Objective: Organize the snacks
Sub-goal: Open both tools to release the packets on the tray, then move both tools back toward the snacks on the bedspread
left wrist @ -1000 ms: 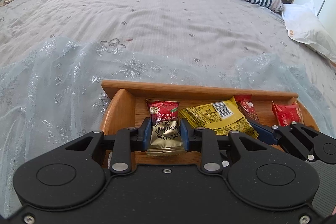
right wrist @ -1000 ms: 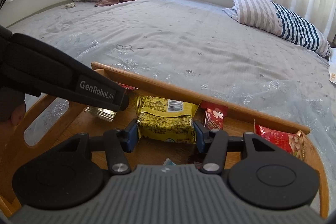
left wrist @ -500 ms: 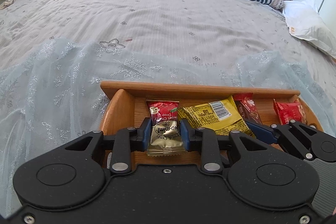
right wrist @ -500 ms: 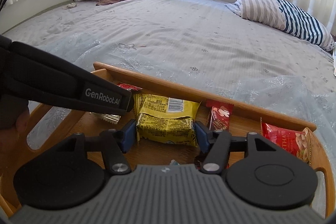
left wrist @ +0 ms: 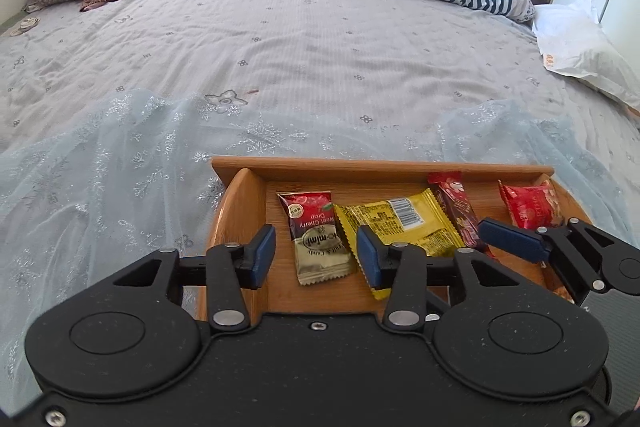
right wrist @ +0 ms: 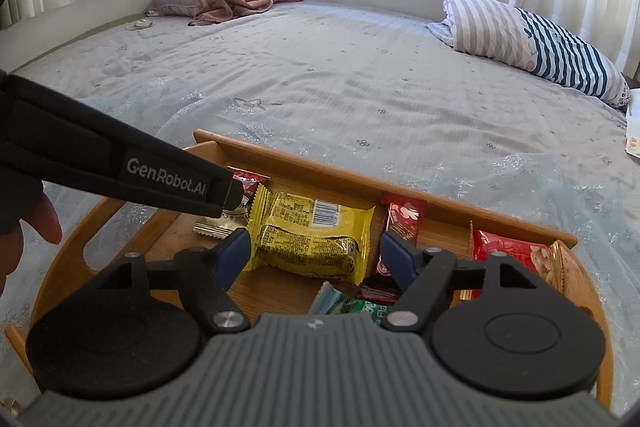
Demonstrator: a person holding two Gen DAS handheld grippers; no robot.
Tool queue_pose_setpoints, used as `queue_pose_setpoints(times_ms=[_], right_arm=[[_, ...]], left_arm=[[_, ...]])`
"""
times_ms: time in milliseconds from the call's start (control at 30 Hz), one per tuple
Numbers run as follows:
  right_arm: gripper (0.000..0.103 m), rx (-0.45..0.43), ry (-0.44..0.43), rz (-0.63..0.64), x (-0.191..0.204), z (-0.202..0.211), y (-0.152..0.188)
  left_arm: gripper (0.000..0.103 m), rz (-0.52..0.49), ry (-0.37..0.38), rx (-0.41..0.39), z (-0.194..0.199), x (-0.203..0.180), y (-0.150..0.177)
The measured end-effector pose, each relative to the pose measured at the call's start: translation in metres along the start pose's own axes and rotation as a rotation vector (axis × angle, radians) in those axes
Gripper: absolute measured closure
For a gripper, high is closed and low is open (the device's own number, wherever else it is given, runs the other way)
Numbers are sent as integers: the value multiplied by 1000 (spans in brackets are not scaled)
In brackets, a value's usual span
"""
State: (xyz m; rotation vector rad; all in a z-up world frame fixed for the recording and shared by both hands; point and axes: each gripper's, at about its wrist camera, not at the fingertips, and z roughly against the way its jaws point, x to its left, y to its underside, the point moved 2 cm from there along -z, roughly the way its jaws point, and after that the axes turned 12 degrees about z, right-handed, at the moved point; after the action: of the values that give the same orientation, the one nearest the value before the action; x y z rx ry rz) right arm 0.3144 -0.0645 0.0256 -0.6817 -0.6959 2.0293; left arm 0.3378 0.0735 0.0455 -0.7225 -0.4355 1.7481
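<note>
Both sets of jaws are opening, the left gripper astride a freed red-and-gold candy sachet, the right gripper astride a released yellow foil snack pack, both lying in the wooden tray on a grey bedspread

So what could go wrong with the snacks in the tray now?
1. Both sets of jaws are opening and no longer press the packets. The left gripper could still drag the cherry candy packet out of line, because its right pad hangs over the yellow packet.
2. The two grippers work close together, so the right gripper might bump the left one.
</note>
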Motion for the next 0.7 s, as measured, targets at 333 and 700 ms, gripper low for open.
queue_pose_setpoints(times_ms=[333,700], right_arm=[[15,-50,27,-2,-3,45,21],[12,-103,59,-26,-1,93,54]], left_arm=[[33,-35,18,-74,54,-3,27],[22,-104,42,-123,102,-11,79]])
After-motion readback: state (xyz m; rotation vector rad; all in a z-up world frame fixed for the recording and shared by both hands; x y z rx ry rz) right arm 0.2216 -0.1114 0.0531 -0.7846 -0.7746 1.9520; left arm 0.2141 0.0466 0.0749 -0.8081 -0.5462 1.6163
